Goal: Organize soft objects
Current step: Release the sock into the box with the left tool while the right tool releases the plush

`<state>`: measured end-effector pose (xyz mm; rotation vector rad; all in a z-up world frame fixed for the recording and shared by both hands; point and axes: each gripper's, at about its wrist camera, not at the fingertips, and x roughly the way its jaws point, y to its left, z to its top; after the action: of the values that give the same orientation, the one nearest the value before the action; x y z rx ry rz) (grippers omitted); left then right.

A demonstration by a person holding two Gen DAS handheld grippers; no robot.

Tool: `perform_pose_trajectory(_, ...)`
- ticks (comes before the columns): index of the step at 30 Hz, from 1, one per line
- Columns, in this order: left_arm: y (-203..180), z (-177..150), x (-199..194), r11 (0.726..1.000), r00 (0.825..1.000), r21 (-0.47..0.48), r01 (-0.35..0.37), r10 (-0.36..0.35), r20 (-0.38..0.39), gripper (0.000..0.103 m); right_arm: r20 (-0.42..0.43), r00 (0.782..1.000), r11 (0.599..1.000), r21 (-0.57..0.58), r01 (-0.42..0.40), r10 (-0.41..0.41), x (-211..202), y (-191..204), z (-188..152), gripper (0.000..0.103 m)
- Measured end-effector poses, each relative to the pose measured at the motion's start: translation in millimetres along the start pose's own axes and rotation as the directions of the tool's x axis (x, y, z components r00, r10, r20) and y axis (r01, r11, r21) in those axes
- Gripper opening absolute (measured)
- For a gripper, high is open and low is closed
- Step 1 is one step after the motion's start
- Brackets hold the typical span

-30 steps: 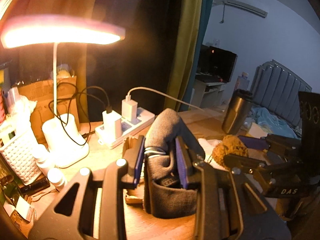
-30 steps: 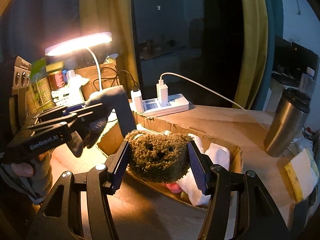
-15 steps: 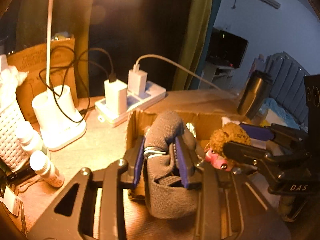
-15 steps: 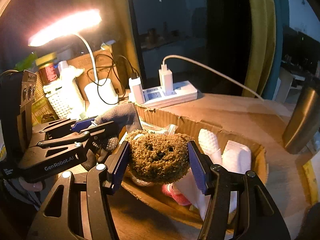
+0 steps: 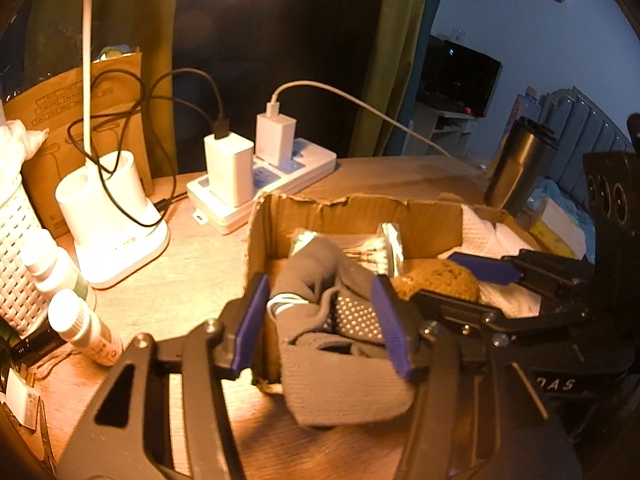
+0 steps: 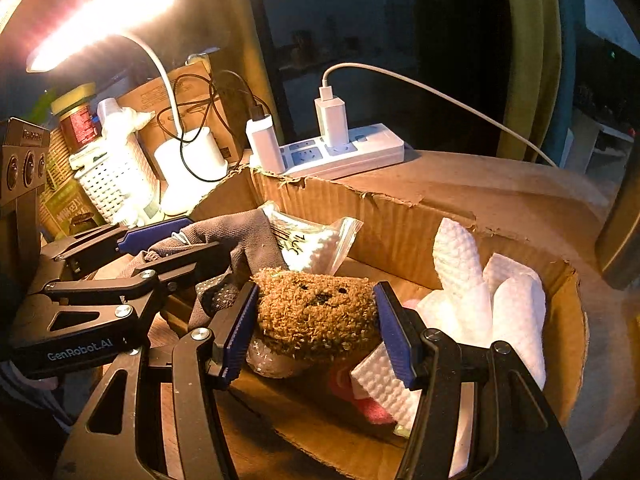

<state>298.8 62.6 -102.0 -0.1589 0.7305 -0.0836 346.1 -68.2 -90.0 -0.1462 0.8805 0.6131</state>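
Observation:
A grey sock (image 5: 340,352) droops over the near left corner of the open cardboard box (image 5: 360,216). It lies between the jaws of my left gripper (image 5: 320,292), which are opening; the left pad stands off the cloth. In the right wrist view the same sock (image 6: 248,232) hangs from the left gripper (image 6: 188,242). My right gripper (image 6: 316,300) is shut on a brown fuzzy plush toy (image 6: 316,316), low inside the box (image 6: 400,216). The left wrist view shows that plush toy (image 5: 436,280) just right of the sock.
White paper towels (image 6: 500,304), a clear packet (image 6: 312,240) and something pink (image 6: 360,400) lie in the box. Behind it are a power strip (image 6: 344,152) with chargers and a lamp base (image 5: 108,216). Small bottles (image 5: 80,328) and a white basket (image 5: 16,260) stand left, a dark tumbler (image 5: 516,168) right.
Both grippers have come down into the box with their loads. The left jaws, earlier pinched tight on the sock, have spread apart and the sock has slumped. The right grip is unchanged.

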Motion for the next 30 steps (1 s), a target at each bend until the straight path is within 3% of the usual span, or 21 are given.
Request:
perform_pose_trajectory(10,-1,4,-11,1.0,1.0,-0.001,-0.003,0.003,0.014,0.058,0.034,0.999,0.999,-0.006,0.037,-0.037,-18,3,3,0.071)
perform_pose_trajectory(30,-38,0,-72,0.998,0.994,0.065,0.003,-0.01,0.112,0.059,0.133,0.986,0.995,0.005,0.1,-0.1,-92,9,-10,0.071)
